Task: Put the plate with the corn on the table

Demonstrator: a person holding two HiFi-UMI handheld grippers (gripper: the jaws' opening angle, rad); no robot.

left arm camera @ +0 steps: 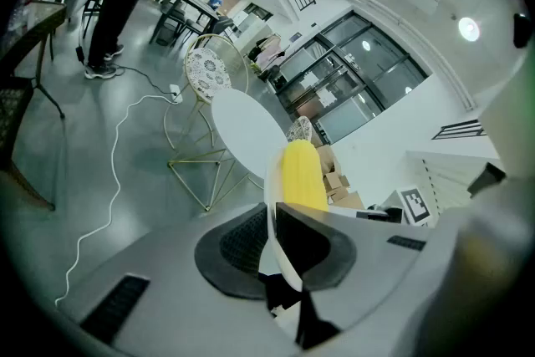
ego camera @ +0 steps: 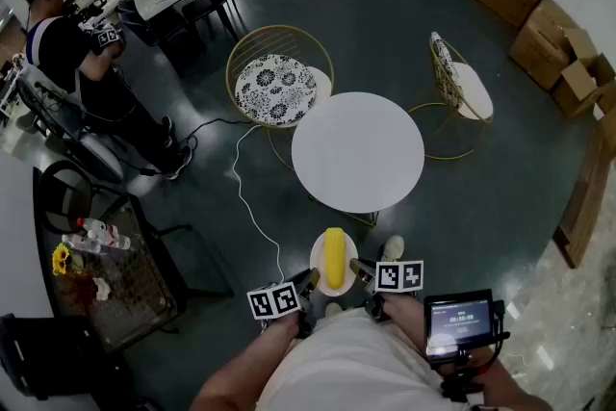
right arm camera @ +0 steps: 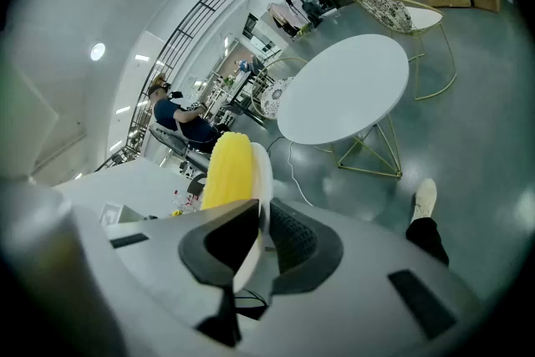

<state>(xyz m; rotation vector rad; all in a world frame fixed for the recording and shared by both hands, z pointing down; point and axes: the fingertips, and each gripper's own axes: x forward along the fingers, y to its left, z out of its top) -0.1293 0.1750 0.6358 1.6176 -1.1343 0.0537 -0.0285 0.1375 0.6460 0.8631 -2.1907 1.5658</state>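
White plate up in the air, over the grey floor, on the near side of the round white tabletop. Not on the tabletop yet. Flat side up.

Yellow corn lying on the plate, right in the middle. Long and thin, running from near to far, with the far end pointing at the tabletop.

Left hand-held gripper on the left edge of the plate. Jaws nearly together, pinching the thin rim between the dark pads. Same pinch seen from the left hand-held gripper itself, with the plate sticking out on its edge and the corn just past the jaws.

Right hand-held gripper on the right edge of the plate, pinching the rim too. Right hand-held gripper jaws squeezed onto the plate, corn just on the other side.

Nothing on the tabletop but white.

Gold wire chair with a black and white cushion at the far left of the tabletop. Another gold chair at the far right.

White cable wiggling across the floor on the left.

Brown boxes far off on the right. Person in dark clothes far off on the left.
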